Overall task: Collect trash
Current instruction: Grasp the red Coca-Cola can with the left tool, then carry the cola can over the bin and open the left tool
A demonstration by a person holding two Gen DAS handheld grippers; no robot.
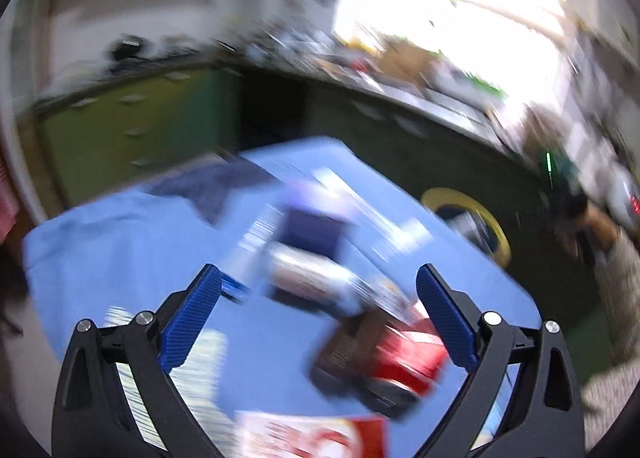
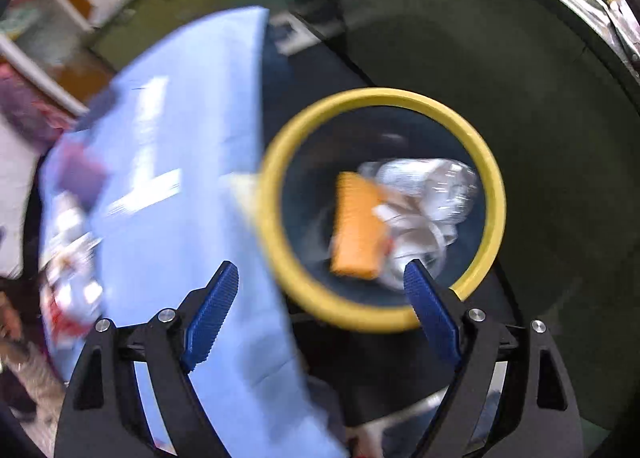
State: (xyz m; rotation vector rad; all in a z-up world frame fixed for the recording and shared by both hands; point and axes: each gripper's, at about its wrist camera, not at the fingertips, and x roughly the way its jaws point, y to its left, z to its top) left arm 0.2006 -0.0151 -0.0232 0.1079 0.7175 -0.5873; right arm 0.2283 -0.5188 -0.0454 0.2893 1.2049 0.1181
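Both the left gripper (image 1: 318, 300) and right gripper (image 2: 320, 290) are spread and empty – the blurred red-and-brown wrapper (image 1: 384, 354) on the blue tablecloth (image 1: 120, 242) may slip past the wide jaws and miss the yellow-rimmed round bin (image 2: 280, 266).

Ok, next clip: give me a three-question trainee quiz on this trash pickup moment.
1. True or false: the right tool is shut on the orange packet.
2. Multiple choice: the bin has a rim that is A) red, B) yellow, C) white.
3. Fill in: the litter in front of the left tool lies on a ____ cloth.

Key:
1. False. Its jaws stand open and empty; the packet is over the bin's opening, among crumpled clear plastic.
2. B.
3. Blue; a red packet is nearest, though blurred.
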